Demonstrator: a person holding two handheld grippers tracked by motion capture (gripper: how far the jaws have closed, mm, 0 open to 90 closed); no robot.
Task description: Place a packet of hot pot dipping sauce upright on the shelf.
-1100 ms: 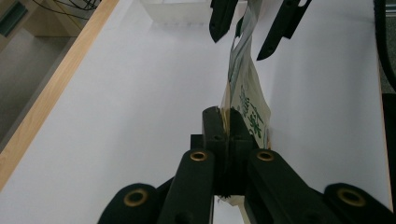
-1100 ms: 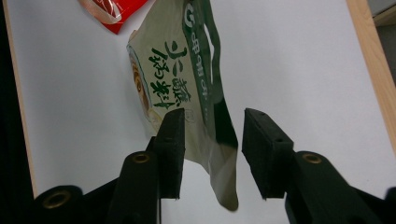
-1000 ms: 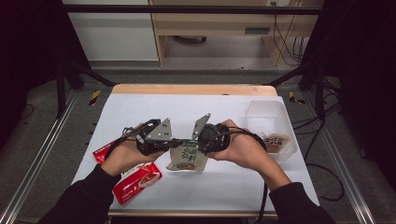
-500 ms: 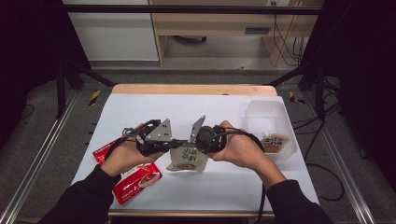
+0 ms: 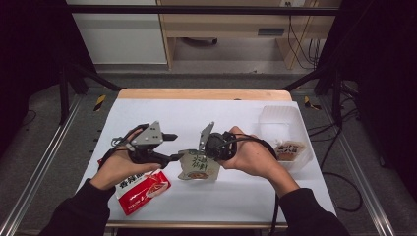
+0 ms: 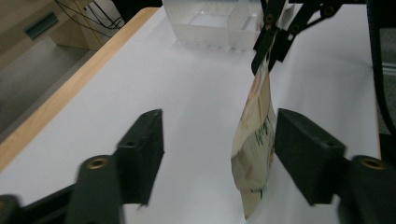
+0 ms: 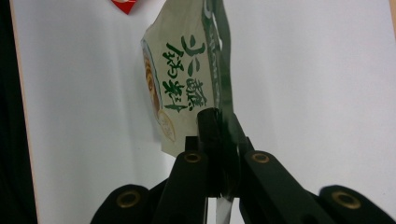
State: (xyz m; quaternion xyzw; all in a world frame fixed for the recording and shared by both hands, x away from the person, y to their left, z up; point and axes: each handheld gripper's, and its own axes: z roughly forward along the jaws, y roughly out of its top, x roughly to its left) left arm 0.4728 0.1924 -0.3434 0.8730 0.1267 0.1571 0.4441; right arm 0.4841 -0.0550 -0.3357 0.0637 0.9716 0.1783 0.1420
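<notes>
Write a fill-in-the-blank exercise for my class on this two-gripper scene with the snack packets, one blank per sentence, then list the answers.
1. The right gripper is shut on the edge of the packet with ____ lettering.
2. The left gripper has its jaws ____, with the packet hanging between them untouched.
3. Under the left hand lies a ____ packet.
4. The clear plastic box stands at the table's ____ side in the high view.

Missing words: green; open; red; right

Three packets [image 5: 198, 166], one clear box [image 5: 282, 118]
</notes>
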